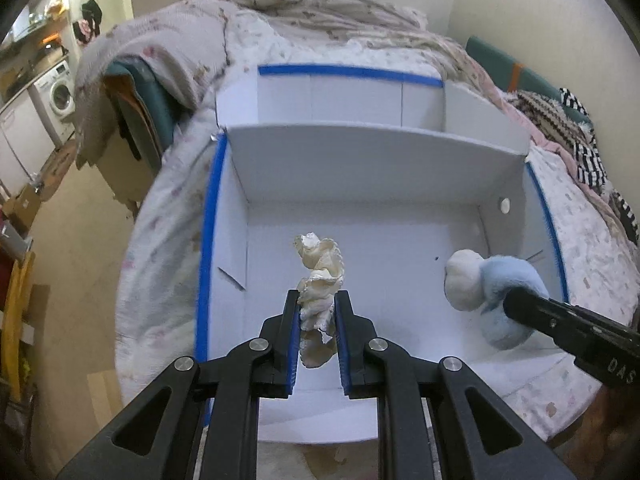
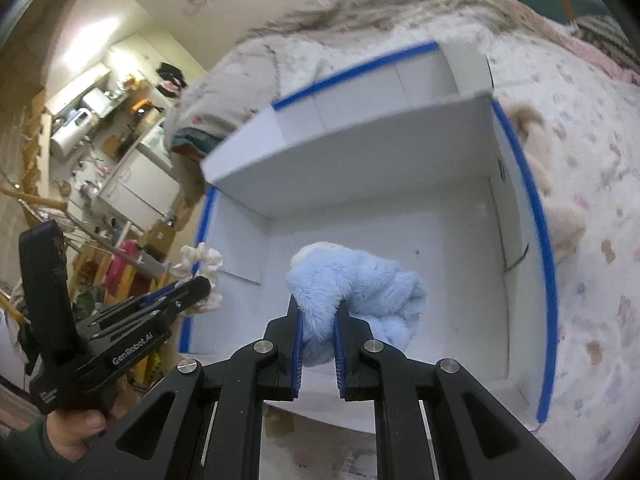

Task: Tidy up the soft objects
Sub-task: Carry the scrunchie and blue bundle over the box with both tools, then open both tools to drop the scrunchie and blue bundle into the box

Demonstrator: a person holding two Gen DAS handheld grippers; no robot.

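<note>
Two soft things hang over the white box point(image 1: 360, 216): a cream ruffled scrunchie point(image 1: 320, 280), crumpled and frilly-edged, pinched between the left gripper point(image 1: 317, 300) fingers, and a fluffy pale-blue plush point(image 2: 360, 292) with a white part, clamped in the right gripper point(image 2: 318, 308). In the left wrist view the plush sits at four o'clock, the scrunchie at centre. Blue tape point(image 1: 206, 248) lines the box rims; an upright flap point(image 1: 376, 148) walls twelve o'clock, with bare white floor between both items. Both grippers point forward over the near edge, set on a floral quilt point(image 1: 592, 264).
</note>
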